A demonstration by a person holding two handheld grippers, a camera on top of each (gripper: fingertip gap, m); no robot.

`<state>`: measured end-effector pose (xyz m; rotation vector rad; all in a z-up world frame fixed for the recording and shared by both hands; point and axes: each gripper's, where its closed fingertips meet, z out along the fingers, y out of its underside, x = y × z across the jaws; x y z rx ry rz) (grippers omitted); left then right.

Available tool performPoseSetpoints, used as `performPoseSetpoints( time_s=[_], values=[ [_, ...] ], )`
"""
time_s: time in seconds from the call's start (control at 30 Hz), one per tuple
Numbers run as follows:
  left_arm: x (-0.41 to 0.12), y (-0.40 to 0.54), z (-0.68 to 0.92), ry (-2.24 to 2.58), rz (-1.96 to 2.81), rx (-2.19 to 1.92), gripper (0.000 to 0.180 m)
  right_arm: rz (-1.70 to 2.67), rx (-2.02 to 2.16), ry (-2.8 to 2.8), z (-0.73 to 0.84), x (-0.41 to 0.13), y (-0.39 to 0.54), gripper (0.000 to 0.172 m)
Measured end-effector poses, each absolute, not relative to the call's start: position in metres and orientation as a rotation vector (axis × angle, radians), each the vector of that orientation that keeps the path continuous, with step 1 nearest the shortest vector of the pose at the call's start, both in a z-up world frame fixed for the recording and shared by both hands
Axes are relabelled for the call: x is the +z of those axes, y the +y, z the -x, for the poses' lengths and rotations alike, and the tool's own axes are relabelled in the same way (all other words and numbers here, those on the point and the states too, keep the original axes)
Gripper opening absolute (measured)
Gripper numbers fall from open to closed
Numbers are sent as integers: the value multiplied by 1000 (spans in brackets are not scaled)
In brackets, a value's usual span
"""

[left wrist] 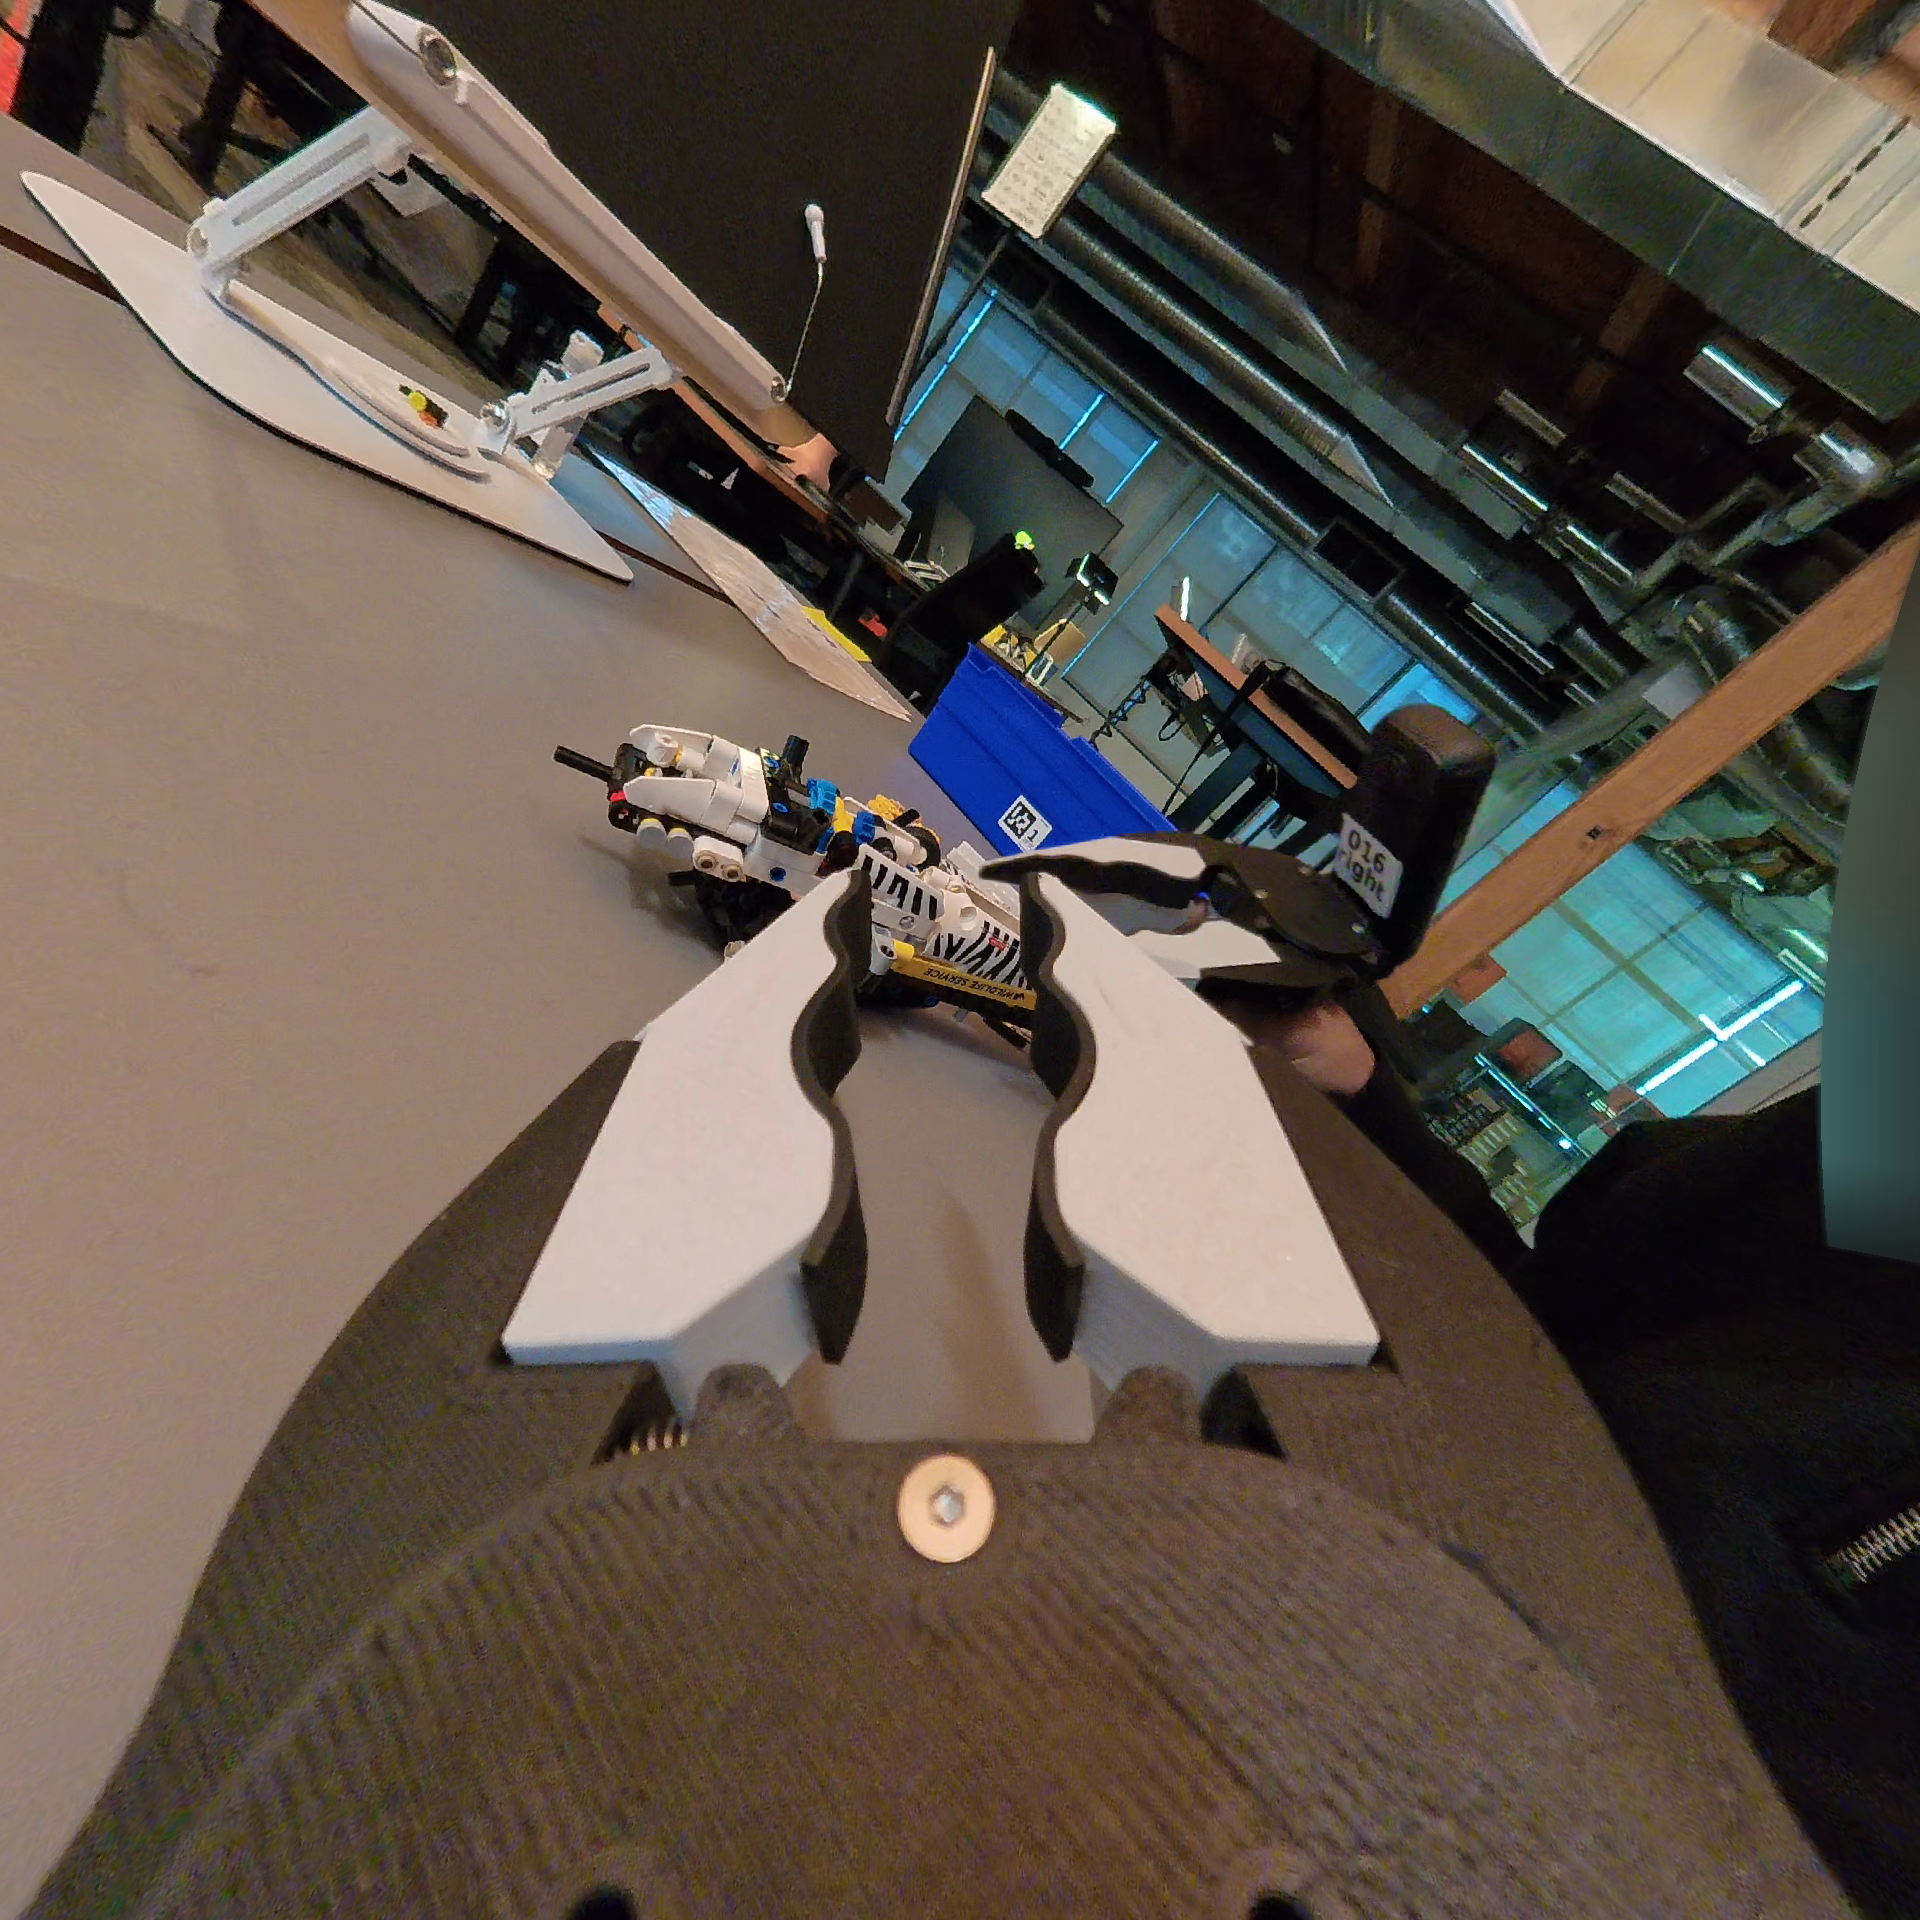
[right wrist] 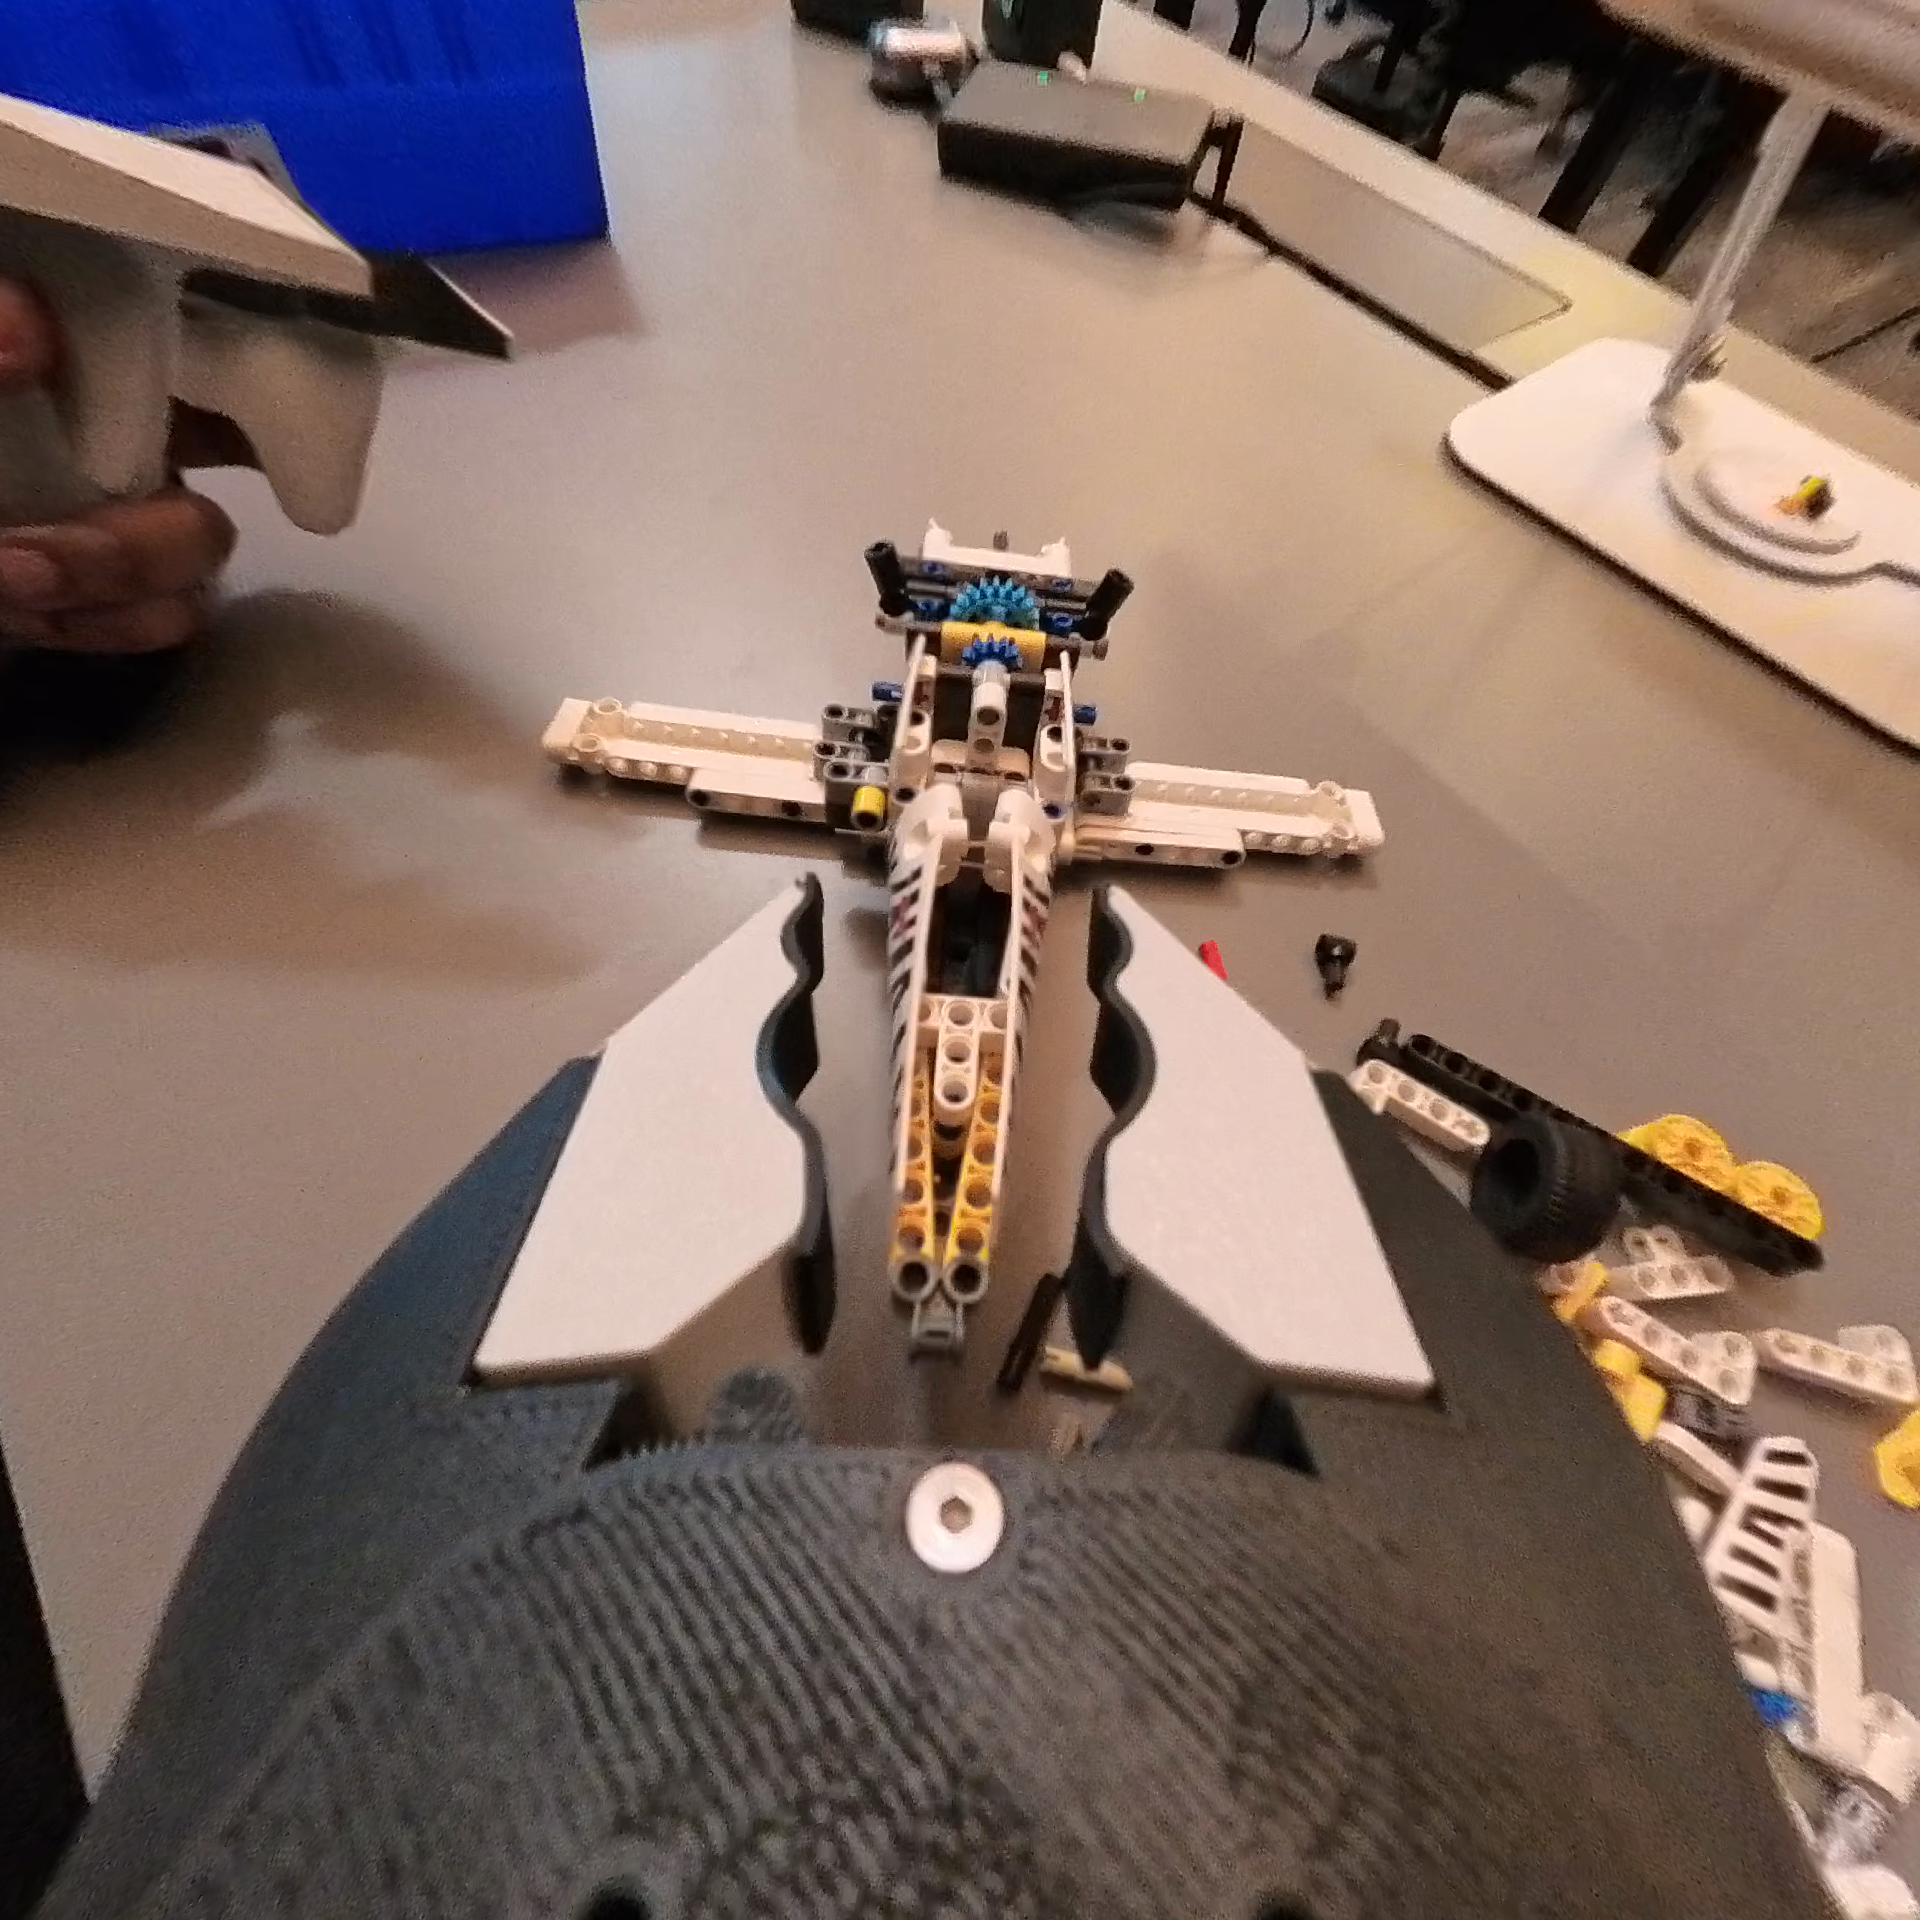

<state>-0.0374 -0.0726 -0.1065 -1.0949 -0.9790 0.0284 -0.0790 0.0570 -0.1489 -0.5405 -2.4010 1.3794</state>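
1 toy brick plane (right wrist: 961, 790), white with zebra stripes, yellow beams and blue gears, lies on the grey table (right wrist: 623, 436). 2 grippers: the right gripper (right wrist: 954, 914) hangs over its tail, jaws wide, pads clear. The left gripper (left wrist: 940, 904) stands apart, narrowly open and bare. 1 black tyre (right wrist: 1548, 1184) among loose pieces.

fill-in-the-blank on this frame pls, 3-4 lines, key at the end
1. The brick-built plane rests on the grey ____.
2. The right gripper straddles the plane's tail with its jaws ____.
3. The storage bin beyond the plane is ____.
4. A loose black ____ lies among spare pieces to the right.

Missing: table; open; blue; tyre
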Motion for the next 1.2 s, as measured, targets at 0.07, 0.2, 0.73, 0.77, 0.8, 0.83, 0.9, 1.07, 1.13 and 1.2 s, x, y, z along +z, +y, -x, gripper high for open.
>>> performPoseSetpoints(
  time_s=[0.07,0.2,0.73,0.77,0.8,0.83,0.9,1.07,1.13,1.2],
  values=[
    [-107,-72,37,-979,1095,29,25,558,1339,-2443,84,-156,53,50],
    [-107,-72,37,-982,1100,30,25,572,1280,-2522,87,-168,48,40],
    [-106,-71,37,-975,1117,63,25,45,1338,-2753,41,-172,41,34],
    [-106,-71,37,-973,1115,64,25,-50,1336,-2759,39,-172,40,33],
    [-106,-72,37,-972,1112,63,25,-134,1336,-2768,37,-172,39,33],
    [-106,-72,37,-972,1111,62,25,-202,1342,-2783,36,-172,38,33],
    [-105,-72,36,-968,1111,64,25,-303,1353,-2815,36,-172,37,33],
    [-106,-72,37,-970,1116,68,26,-459,1322,-2798,48,-171,36,33],
    [-106,-72,37,-972,1117,63,27,-503,1290,-2767,54,-171,37,34],
    [-107,-71,37,-974,1116,58,27,-542,1253,-2709,61,-169,39,34]
  ],
)
